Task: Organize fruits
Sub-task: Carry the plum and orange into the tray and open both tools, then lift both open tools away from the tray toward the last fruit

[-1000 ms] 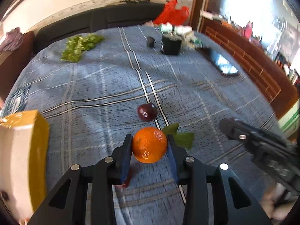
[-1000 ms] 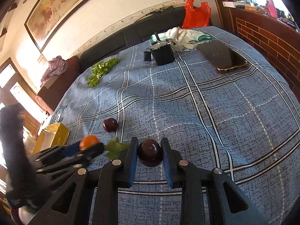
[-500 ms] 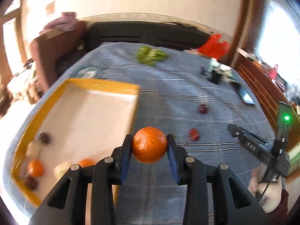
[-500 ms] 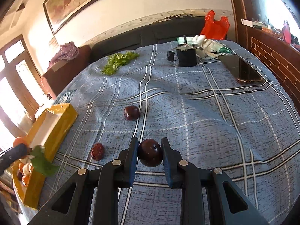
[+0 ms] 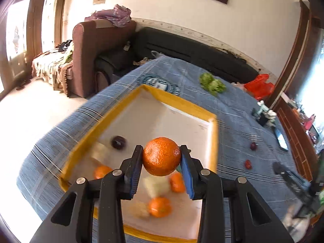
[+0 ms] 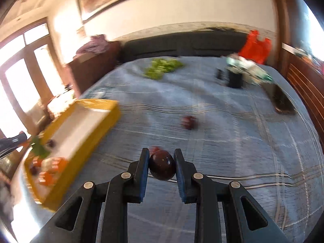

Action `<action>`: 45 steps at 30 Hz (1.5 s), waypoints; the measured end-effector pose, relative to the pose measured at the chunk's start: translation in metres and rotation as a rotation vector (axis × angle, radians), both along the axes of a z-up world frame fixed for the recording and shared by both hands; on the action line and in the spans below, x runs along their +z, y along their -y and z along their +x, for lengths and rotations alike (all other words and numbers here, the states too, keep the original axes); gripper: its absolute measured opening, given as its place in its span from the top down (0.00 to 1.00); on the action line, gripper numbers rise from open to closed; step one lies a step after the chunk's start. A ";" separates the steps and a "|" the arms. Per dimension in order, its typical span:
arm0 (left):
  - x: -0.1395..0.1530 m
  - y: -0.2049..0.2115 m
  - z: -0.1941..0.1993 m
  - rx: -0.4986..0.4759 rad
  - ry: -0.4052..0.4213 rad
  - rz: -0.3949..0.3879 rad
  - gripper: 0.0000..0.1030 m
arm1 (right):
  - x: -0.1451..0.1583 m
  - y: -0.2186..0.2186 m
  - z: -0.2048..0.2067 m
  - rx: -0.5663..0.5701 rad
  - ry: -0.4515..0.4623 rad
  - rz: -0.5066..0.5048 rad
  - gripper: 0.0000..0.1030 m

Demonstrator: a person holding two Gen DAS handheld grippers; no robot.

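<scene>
My left gripper (image 5: pixel 161 160) is shut on an orange (image 5: pixel 161 156) and holds it above the yellow-rimmed white tray (image 5: pixel 178 102). The tray holds several oranges (image 5: pixel 159 206), a dark plum (image 5: pixel 118 142) and pale blurred pieces. My right gripper (image 6: pixel 161 165) is shut on a dark plum (image 6: pixel 162 165) above the blue checked cloth, to the right of the tray (image 6: pixel 109 109). Another plum (image 6: pixel 189 122) and a small red fruit (image 6: pixel 155 148) lie on the cloth; they also show in the left wrist view as the plum (image 5: pixel 253 146) and the red fruit (image 5: pixel 248 163).
Green leaves (image 5: pixel 212 84), a red bag (image 5: pixel 260 86), a black cup (image 6: pixel 235 79) and a phone (image 6: pixel 282 101) lie at the table's far side. A sofa (image 5: pixel 97 46) stands beyond the left edge. The tray sits at the table's near-left corner.
My left gripper has carried the orange from over the cloth to above the tray. My right gripper has swung left toward the tray with the plum held.
</scene>
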State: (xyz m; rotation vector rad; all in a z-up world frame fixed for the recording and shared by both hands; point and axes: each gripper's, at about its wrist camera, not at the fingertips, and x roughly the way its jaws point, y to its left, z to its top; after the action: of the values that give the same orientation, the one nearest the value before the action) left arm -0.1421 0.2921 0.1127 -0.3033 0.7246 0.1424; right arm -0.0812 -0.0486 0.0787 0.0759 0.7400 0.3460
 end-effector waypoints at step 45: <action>0.010 0.005 -0.031 0.162 0.030 0.176 0.15 | 0.004 -0.137 -0.008 0.231 -0.062 0.020 0.47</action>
State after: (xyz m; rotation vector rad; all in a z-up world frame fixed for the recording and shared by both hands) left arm -0.1730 0.2872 0.1224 -0.1950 0.6524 0.3532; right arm -0.0889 0.0880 0.0827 0.0200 0.8086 0.5731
